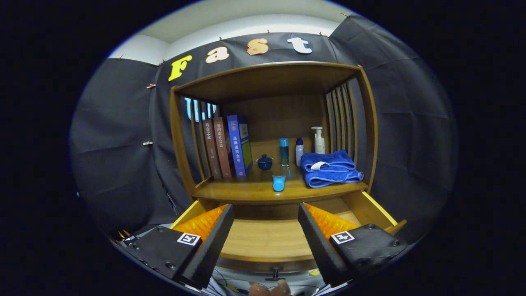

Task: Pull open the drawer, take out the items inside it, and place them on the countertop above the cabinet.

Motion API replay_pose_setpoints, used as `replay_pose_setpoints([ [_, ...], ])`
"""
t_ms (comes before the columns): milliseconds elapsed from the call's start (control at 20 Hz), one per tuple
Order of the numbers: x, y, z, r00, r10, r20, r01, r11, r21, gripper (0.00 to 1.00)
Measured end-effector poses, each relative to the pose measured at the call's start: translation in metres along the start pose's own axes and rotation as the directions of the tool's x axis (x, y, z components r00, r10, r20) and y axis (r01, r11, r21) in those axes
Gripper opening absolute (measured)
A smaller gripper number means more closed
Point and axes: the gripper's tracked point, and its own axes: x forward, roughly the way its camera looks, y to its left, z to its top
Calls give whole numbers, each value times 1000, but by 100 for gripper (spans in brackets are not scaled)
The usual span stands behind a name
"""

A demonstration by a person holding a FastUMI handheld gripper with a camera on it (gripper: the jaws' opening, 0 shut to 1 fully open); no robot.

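Note:
The wooden cabinet's drawer (267, 238) stands pulled out below the countertop (254, 190), and its bare wooden floor shows between my fingers. My gripper (266, 213) is open above the drawer, with nothing between its fingers. A small blue tube (278, 183) stands on its cap at the countertop's front edge, just beyond the fingertips. Behind it are a dark blue lidded cup (264, 162), a tall blue bottle (284, 152), a white bottle with a blue cap (299, 151) and a white pump bottle (319, 140). The drawer's knob (274, 274) shows under the fingers.
Three books (226, 146) stand upright at the countertop's left, against slatted side rails. A folded blue towel (328, 167) lies at the right. A wooden top shelf (267, 78) roofs the alcove. A person's fingers (269, 289) show below the drawer front.

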Motion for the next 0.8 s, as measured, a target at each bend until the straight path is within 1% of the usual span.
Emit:
replay_pose_setpoints([
  [100, -18, -3, -22, 1000, -14, 19, 14, 1000, 0, 100],
  [250, -26, -12, -54, 998, -39, 41, 38, 999, 21, 100],
  [450, -16, -27, -94, 996, -87, 19, 86, 996, 36, 100],
  [550, -10, -28, -108, 996, -85, 3, 85, 996, 33, 100],
  [800, -9, -30, -110, 993, -114, 16, 114, 993, -1, 99],
])
